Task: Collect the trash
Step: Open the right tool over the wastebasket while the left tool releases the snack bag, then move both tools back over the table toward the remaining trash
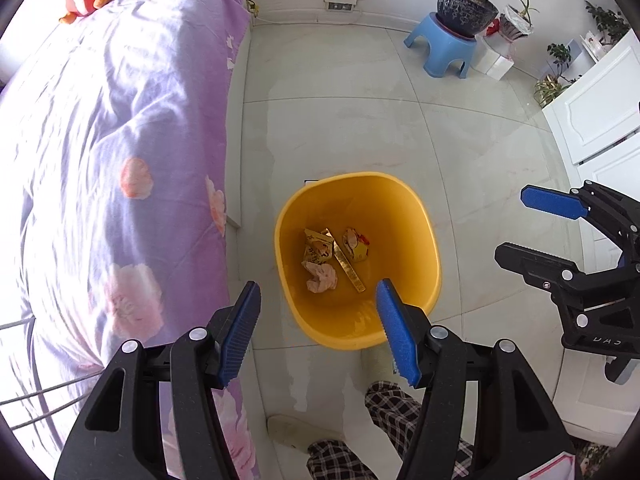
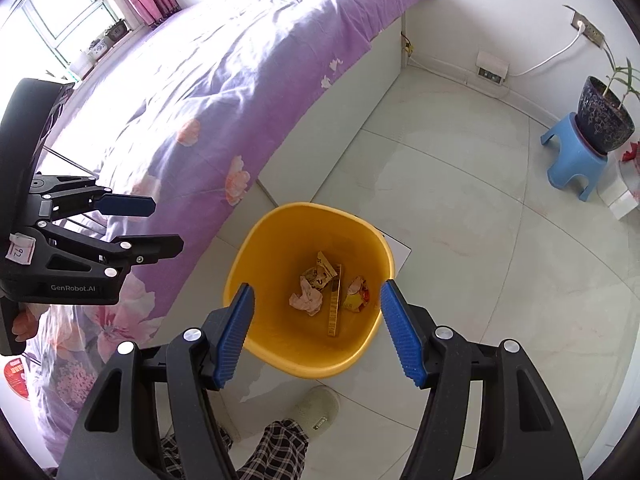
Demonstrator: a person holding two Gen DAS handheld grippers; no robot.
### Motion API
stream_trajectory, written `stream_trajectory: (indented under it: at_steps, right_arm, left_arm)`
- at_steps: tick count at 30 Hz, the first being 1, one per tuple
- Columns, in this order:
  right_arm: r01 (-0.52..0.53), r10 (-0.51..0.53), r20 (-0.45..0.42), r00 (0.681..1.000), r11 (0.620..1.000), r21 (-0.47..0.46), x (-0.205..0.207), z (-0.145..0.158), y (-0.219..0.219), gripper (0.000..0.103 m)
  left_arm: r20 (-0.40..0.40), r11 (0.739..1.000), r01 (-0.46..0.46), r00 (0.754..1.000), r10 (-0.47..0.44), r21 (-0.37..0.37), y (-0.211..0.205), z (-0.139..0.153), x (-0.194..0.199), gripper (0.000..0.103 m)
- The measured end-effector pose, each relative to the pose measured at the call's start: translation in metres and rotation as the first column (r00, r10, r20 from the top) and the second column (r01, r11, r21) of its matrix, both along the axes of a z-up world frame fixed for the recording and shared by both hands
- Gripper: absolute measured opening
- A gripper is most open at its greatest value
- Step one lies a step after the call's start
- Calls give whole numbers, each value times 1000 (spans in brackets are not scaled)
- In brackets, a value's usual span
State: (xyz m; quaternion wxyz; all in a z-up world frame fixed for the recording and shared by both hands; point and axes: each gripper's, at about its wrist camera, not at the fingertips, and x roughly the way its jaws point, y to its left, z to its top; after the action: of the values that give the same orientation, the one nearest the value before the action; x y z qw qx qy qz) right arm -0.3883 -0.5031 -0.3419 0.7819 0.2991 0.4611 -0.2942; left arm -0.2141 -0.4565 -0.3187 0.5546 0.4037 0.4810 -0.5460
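Yellow bin (image 2: pixel 308 354) held the trash (image 2: pixel 306 300).
Left gripper (image 1: pixel 318 328) and right gripper (image 2: pixel 318 328) hung above, fingers spread, empty; floor (image 2: pixel 460 240) looked clean, task seemingly done.

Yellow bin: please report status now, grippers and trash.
Left gripper open, empty. Right gripper open, empty. Yellow bin on floor beside bed, holding crumpled tissue, wrappers, gold strip. Nothing blocking bin.

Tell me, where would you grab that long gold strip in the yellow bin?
Probably the gold strip's near end, from straight above. It lies flat on the yellow bin's floor with that end free, while wrappers crowd the far end. Close the right hand-held gripper across its narrow width.
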Motion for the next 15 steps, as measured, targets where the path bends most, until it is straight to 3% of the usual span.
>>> stream_trajectory:
  at_steps: [15]
  right_arm:
    - [-115, 128, 83, 988, 984, -138, 43, 137, 79, 66]
  left_arm:
    - [32, 978, -151, 987, 157, -143, 96, 123, 45, 62]
